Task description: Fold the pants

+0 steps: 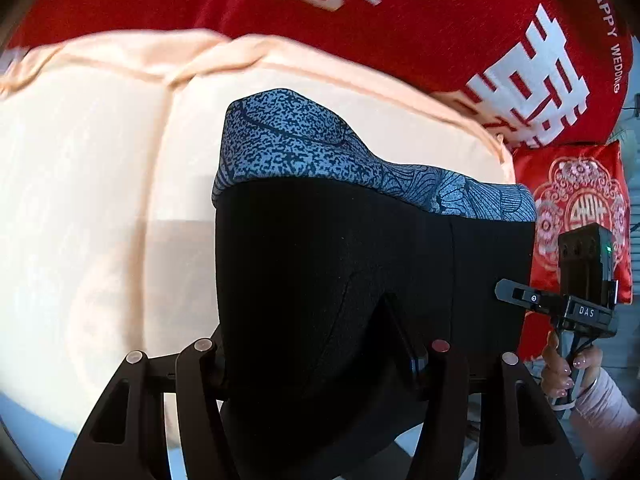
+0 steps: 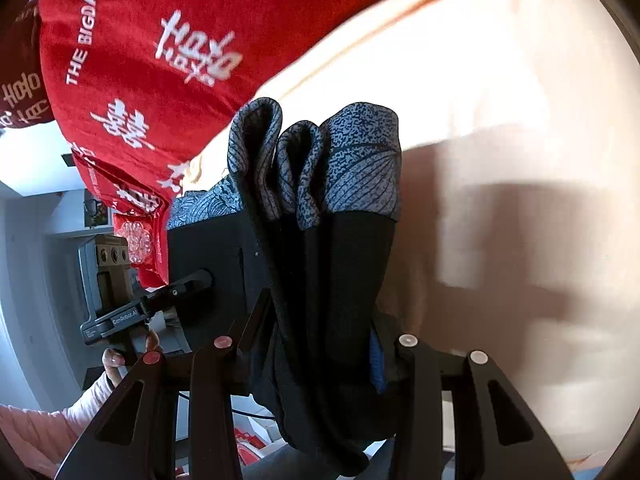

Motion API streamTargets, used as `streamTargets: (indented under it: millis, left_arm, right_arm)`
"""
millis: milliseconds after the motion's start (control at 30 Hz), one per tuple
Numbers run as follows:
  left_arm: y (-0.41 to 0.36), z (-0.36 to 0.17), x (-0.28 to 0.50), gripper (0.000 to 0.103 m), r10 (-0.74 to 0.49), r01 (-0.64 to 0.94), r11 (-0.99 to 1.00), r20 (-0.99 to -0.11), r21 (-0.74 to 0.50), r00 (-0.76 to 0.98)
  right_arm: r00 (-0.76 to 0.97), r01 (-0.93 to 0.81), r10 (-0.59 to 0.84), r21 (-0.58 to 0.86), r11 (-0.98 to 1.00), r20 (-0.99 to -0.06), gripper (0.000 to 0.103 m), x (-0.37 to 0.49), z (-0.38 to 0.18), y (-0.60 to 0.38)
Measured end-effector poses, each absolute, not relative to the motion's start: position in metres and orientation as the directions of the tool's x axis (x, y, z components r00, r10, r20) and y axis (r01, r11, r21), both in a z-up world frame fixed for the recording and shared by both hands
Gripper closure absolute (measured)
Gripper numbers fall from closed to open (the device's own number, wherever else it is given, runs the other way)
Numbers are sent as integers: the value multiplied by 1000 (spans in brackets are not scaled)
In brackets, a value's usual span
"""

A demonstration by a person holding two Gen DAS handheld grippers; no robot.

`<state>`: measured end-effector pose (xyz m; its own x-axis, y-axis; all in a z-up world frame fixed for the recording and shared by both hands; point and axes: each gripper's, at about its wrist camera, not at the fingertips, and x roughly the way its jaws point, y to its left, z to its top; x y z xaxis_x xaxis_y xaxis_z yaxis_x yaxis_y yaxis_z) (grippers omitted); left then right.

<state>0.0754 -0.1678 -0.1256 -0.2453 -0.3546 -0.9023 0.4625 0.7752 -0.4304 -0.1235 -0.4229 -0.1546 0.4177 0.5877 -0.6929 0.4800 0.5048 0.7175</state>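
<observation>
While both grippers' fingers clamp it, black knit pants, speckled blue-grey waistband, smooth peach sheet.

A: Strong daylight washes the peach bedspread nearly white in the right wrist view, and detail there is lost.

B: Hard-edged shadows fall across the bedspread's lower half in both views. The black pants read as a flat dark mass, with almost no folds visible.

A: The red quilt and its white lettering smear with motion blur along the top of the left wrist view.

B: Fisheye bending curves everything, and the corners go black.
</observation>
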Motion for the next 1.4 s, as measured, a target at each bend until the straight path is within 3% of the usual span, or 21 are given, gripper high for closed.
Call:
streamTargets:
  millis: [167, 300, 600, 667, 867, 967, 1033, 1067, 1200, 1400]
  left_arm:
    - [-132, -156, 68, 41, -327, 433, 800, -907, -415, -266]
    - [-116, -171, 68, 14, -282, 437, 829, -936, -348, -209]
    - [-113, -143, 59, 13, -186, 511, 835, -978, -206, -91]
    - [-110, -135, 55, 0, -158, 532, 831, -986, -161, -51]
    - [-108, -112, 33, 0, -117, 571, 813, -993, -109, -24]
    - [-108, -102, 19, 0, -97, 594, 800, -995, -86, -14]
    - [-105, -94, 11, 0, -95, 604, 792, -995, -83, -12]
    - [-104, -90, 7, 0, -92, 608, 790, -996, -79, -10]
    - [-106, -76, -4, 0, -81, 615, 786, -997, -57, 10]
    - [-102, -50, -15, 0, -61, 621, 784, -997, -20, 44]
  right_arm:
    - [358, 507, 548, 650, 566, -756, 55, -123, -179, -390]
    - [358, 529, 516, 624, 574, -778, 42, -123, -185, -390]
    - [297, 618, 374, 476, 626, -878, 32, -128, -156, -380]
    - [271, 638, 334, 428, 640, -903, 25, -136, -145, -378]
    - [205, 654, 199, 286, 700, -958, 19, -153, -111, -362]
    - [199, 665, 150, 246, 705, -968, 7, -161, -98, -350]
    - [203, 668, 100, 213, 713, -974, 7, -165, -87, -342]
    - [202, 667, 68, 189, 720, -977, 0, -168, -82, -338]
    - [158, 648, -58, 60, 759, -986, 0, -170, -65, -319]
    - [131, 674, 17, 102, 732, -991, 0, -176, -49, -304]
